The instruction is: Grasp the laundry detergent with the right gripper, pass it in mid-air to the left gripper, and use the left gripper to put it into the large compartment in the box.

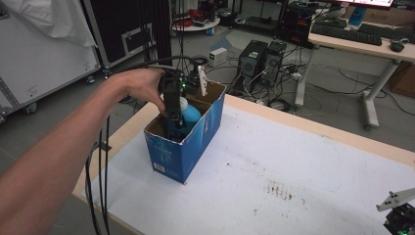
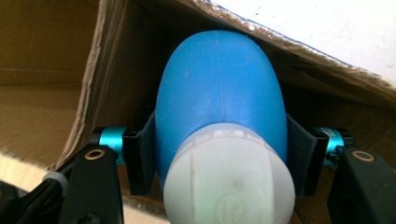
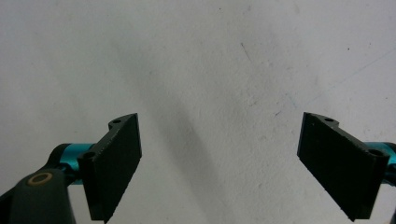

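High view: the left gripper (image 1: 174,115) points down into an open blue cardboard box (image 1: 188,147) that stands near the far left corner of the white-covered table (image 1: 303,166). The person's left hand (image 1: 139,88) grips the tool from above, with black cables trailing off the table edge. Between the jaws sits a blue bottle (image 1: 188,115) with a white cap, held inside the box, below its rim.

Left gripper view: the blue bottle (image 2: 219,98) is pinched across its body, one black pad pressed flat against each side. The white cap (image 2: 229,179) faces the camera; the rounded blue end points toward the brown inner wall of the box (image 2: 51,70). Whether the bottle touches the box floor cannot be told.

Right gripper view: the right gripper (image 3: 219,163) has its jaws spread wide, nothing between them, over bare white table surface (image 3: 196,60).

High view: the right gripper (image 1: 399,210) is at the near right corner of the table, well apart from the box.
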Demonstrator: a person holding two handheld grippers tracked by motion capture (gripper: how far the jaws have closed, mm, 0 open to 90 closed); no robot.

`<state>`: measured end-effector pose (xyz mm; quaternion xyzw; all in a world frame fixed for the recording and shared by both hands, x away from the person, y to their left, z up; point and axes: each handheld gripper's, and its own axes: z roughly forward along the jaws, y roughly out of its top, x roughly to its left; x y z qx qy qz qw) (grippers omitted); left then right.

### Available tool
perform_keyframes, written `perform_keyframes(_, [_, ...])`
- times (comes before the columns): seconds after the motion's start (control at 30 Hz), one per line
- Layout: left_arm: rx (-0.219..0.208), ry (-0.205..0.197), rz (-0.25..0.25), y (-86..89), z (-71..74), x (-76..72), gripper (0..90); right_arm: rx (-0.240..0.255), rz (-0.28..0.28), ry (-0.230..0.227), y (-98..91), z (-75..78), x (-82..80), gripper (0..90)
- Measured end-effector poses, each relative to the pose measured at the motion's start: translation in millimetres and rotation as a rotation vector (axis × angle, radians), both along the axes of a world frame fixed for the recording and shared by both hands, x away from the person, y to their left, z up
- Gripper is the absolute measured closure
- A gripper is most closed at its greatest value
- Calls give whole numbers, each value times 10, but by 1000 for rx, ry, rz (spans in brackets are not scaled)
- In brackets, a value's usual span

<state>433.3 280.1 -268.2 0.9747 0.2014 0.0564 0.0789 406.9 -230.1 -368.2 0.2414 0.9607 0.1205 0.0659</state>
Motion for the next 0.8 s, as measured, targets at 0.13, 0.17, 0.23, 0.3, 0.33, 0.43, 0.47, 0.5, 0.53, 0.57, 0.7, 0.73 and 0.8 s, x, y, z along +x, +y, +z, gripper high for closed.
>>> perform_keyframes(0.13, [-9,1,7,11,-62,1,380,0,2,0,5,-2,-4,129])
perform_keyframes(0.17, [-7,1,6,8,-64,1,380,-3,-6,1,-1,1,-10,129])
perform_keyframes(0.23, [-2,1,3,1,-68,6,379,-3,-6,0,-7,-3,-9,129])
perform_keyframes(0.3, [-8,1,11,0,-74,4,379,-6,-7,-1,-12,-9,-9,130])
perform_keyframes(0.33, [-5,2,9,3,-72,6,379,-4,-10,-1,-11,-12,-12,129])
perform_keyframes(0.43, [0,1,4,2,-72,1,378,-5,-9,2,-2,-24,-19,129])
perform_keyframes(0.47, [1,0,6,2,-71,2,377,-4,-11,3,1,-27,-22,129])
perform_keyframes(0.5, [1,0,6,2,-71,2,377,-4,-11,3,1,-27,-22,129])
perform_keyframes(0.53, [13,3,8,-20,-68,-2,377,-6,-6,3,12,-35,-22,129])
perform_keyframes(0.57, [13,3,8,-20,-68,-2,377,-6,-6,3,12,-35,-22,129])
perform_keyframes(0.7, [17,8,13,-25,-69,6,376,-3,-1,0,26,-30,-24,130])
perform_keyframes(0.73, [19,8,15,-25,-69,10,376,-2,-2,-1,30,-25,-28,129])
perform_keyframes(0.8, [19,9,17,-27,-68,11,375,-2,-2,-3,30,-26,-29,130])
